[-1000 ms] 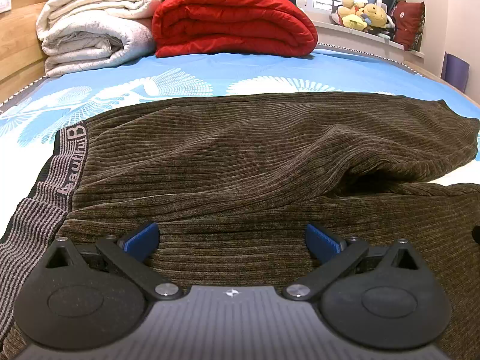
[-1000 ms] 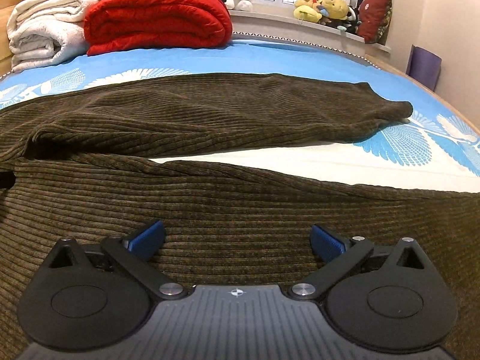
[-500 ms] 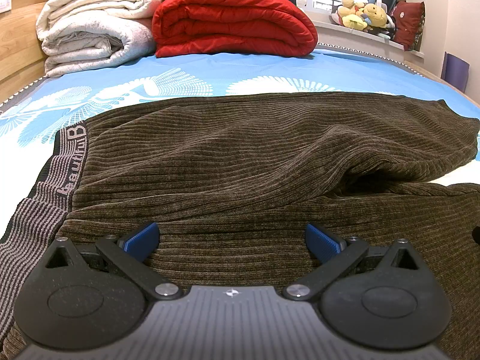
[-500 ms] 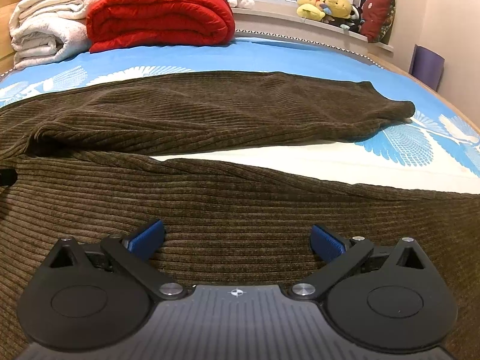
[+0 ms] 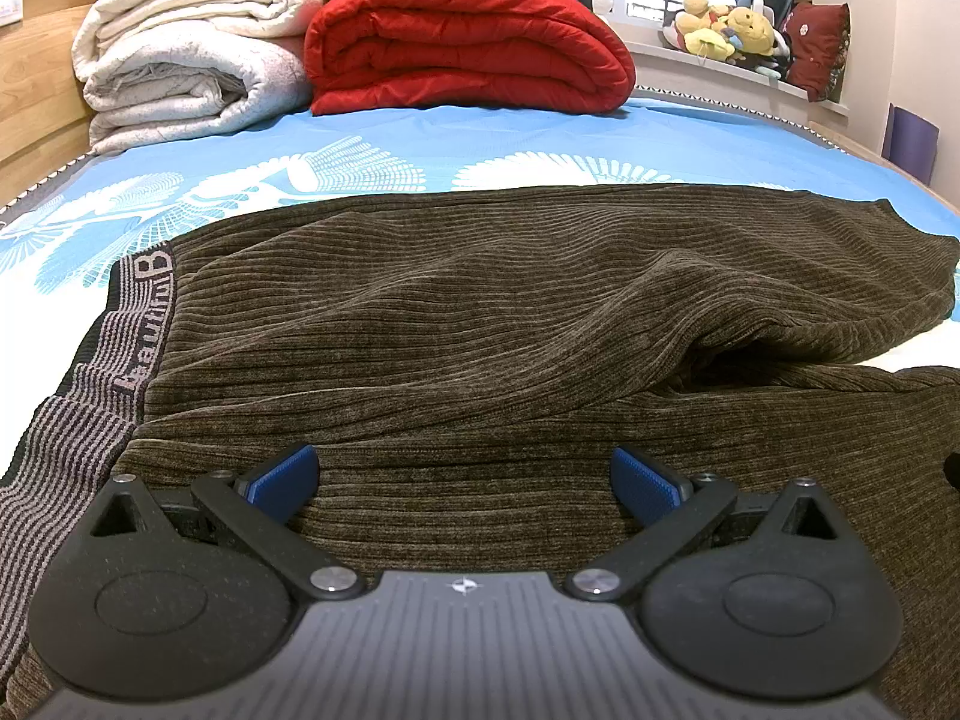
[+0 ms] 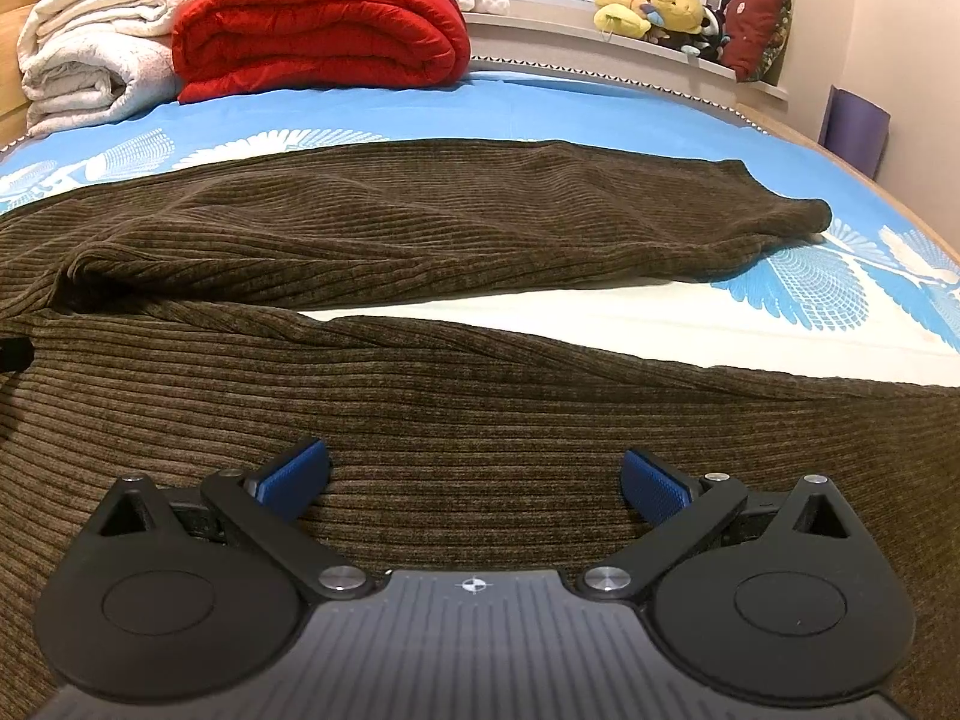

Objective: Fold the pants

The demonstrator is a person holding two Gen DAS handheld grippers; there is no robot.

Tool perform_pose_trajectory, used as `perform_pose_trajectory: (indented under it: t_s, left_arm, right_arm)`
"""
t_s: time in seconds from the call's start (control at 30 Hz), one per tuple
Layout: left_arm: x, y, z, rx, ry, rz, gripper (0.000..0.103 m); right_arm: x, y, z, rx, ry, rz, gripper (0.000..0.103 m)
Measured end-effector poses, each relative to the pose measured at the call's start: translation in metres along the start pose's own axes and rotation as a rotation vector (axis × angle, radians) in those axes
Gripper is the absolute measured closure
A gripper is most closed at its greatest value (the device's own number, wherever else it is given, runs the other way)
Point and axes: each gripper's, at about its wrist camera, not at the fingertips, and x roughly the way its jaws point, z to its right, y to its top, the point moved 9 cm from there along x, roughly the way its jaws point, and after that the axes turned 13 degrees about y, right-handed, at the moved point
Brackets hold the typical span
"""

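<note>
Brown corduroy pants [image 5: 456, 312] lie spread on the bed, with a grey striped waistband [image 5: 141, 330] at the left. Both legs run to the right; the far leg [image 6: 456, 210] ends in a cuff [image 6: 798, 219] and the near leg [image 6: 480, 396] lies under my right gripper. A strip of sheet shows between the legs. My left gripper [image 5: 463, 480] is open, low over the near leg close to the waistband. My right gripper [image 6: 474, 483] is open, low over the near leg further along. Neither holds cloth.
The bed has a blue and white patterned sheet [image 5: 360, 162]. A folded red quilt [image 5: 468, 48] and white blankets [image 5: 186, 78] are stacked at the far end. Plush toys [image 6: 654, 9] sit on the window ledge. A wooden bed frame [image 5: 36, 78] runs along the left.
My right gripper has shifted slightly, so its view of the pants has moved a little. My left gripper has not moved. Both stay open.
</note>
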Motion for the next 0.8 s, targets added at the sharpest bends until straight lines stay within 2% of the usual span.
perform_pose_trajectory:
  t_s: [0.43,0.7,0.8]
  left_arm:
    - [0.000,0.000,0.000,0.001,-0.002,0.001,0.000]
    - [0.001,0.000,0.001,-0.003,-0.003,0.006,0.000]
    - [0.000,-0.001,0.001,-0.003,0.000,0.006,0.000]
  right_arm:
    - [0.001,0.002,0.001,0.013,0.002,-0.021,0.001]
    - [0.000,0.008,0.003,0.052,0.018,-0.101,0.001]
    - [-0.004,0.016,0.003,0.071,0.020,-0.095,0.001]
